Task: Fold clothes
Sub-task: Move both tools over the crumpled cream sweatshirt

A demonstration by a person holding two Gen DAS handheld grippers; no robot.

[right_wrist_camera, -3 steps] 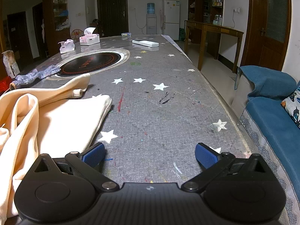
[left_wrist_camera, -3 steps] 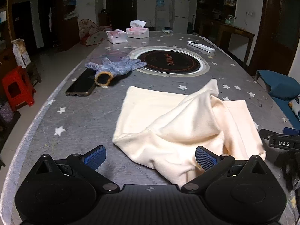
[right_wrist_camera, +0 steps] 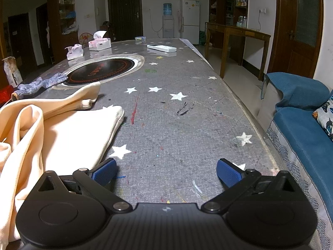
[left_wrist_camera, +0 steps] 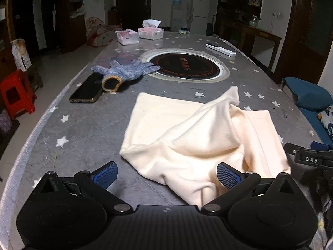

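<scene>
Little has shifted since a moment ago: cream garment (left_wrist_camera: 199, 137) lies rumpled on the worktop (right_wrist_camera: 187, 125), half-folded; left gripper (left_wrist_camera: 166, 175) and right gripper (right_wrist_camera: 166, 173) stay wide, empty.

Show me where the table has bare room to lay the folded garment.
Free: the starred stretch right of the cream garment, ahead of the right claw; a smaller strip between garment and phone. Crowded: around the glove and hotplate.

I am counting one cream garment (left_wrist_camera: 193, 133), one knit glove (left_wrist_camera: 127, 73), one phone (left_wrist_camera: 87, 88), two tissue boxes (left_wrist_camera: 150, 33) (left_wrist_camera: 127, 37), one remote control (left_wrist_camera: 221, 49), one round inset cooktop (left_wrist_camera: 184, 66), and two grippers, left (left_wrist_camera: 166, 176) and right (right_wrist_camera: 166, 171).
</scene>
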